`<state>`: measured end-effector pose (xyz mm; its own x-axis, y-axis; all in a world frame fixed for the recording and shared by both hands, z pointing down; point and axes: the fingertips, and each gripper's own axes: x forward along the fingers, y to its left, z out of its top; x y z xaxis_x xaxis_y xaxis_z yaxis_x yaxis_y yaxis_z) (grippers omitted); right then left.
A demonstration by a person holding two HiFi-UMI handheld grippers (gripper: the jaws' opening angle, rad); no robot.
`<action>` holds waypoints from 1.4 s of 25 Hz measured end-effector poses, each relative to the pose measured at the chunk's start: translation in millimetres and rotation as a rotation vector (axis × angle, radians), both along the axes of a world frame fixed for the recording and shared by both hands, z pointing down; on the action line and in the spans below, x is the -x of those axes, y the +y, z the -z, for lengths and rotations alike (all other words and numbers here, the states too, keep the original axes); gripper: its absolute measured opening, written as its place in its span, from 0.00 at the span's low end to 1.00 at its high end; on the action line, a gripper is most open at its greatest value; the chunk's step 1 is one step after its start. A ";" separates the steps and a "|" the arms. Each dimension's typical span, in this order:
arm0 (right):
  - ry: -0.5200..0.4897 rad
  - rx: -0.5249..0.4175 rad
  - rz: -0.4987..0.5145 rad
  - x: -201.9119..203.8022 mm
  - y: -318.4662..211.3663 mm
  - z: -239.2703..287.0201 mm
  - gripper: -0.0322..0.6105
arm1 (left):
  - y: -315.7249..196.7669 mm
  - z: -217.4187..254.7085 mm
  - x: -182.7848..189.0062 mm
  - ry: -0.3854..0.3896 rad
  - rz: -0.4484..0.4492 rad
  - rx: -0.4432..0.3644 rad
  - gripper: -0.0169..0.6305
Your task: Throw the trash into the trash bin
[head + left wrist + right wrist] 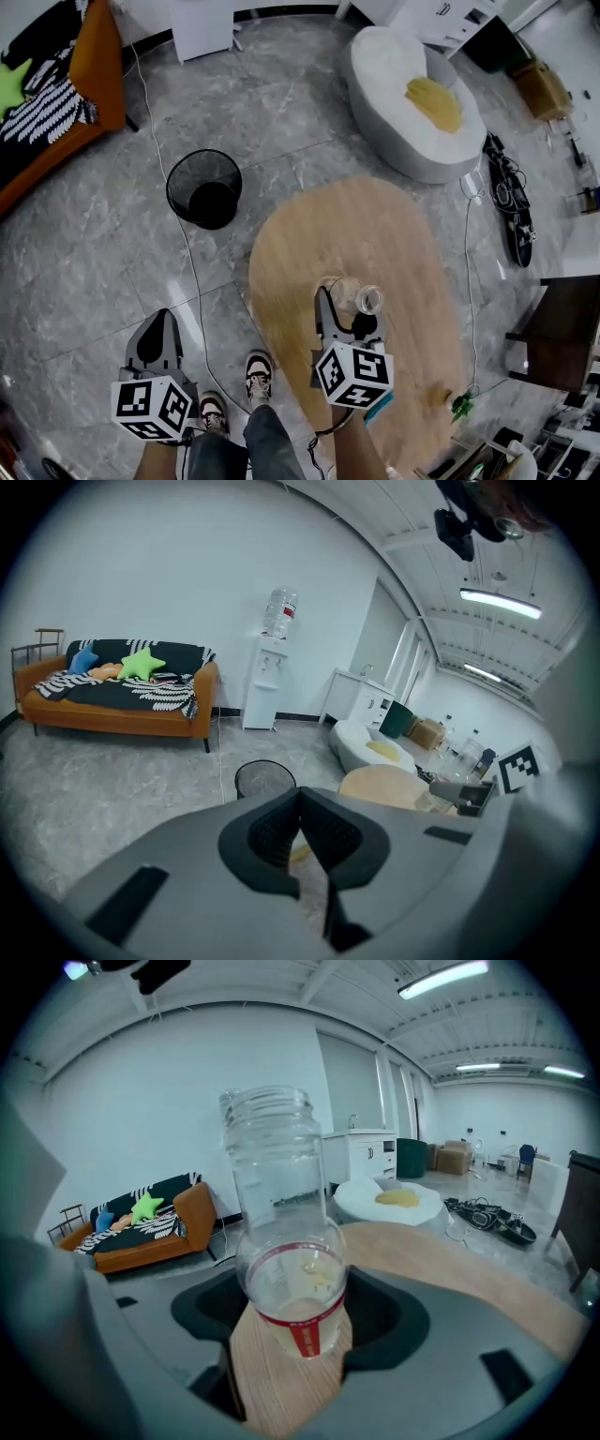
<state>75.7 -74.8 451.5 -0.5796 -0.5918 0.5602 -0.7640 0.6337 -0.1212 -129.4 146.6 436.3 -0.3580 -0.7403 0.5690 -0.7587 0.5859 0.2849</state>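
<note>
A clear plastic bottle (286,1241) with a red label band stands upright between the jaws of my right gripper (295,1321), which is shut on its lower body. In the head view, that right gripper (349,305) holds the bottle (356,298) over the near half of the oval wooden table (375,216). The black mesh trash bin (204,187) stands on the grey floor to the table's left. My left gripper (157,330) hangs over the floor near the person's feet, shut and empty. In the left gripper view the bin (264,778) lies ahead of the shut left gripper (302,819).
A white beanbag (412,112) with a yellow cushion lies beyond the table. An orange sofa (94,66) stands at the far left. A cable (187,262) runs across the floor past the bin. Dark furniture (562,328) stands at the right. The person's shoes (258,373) are near the table edge.
</note>
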 end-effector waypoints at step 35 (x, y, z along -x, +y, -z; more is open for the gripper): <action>-0.017 0.054 0.304 303.9 -23.2 10.3 0.55 | -54.0 16.0 236.0 -0.024 0.102 -0.021 0.01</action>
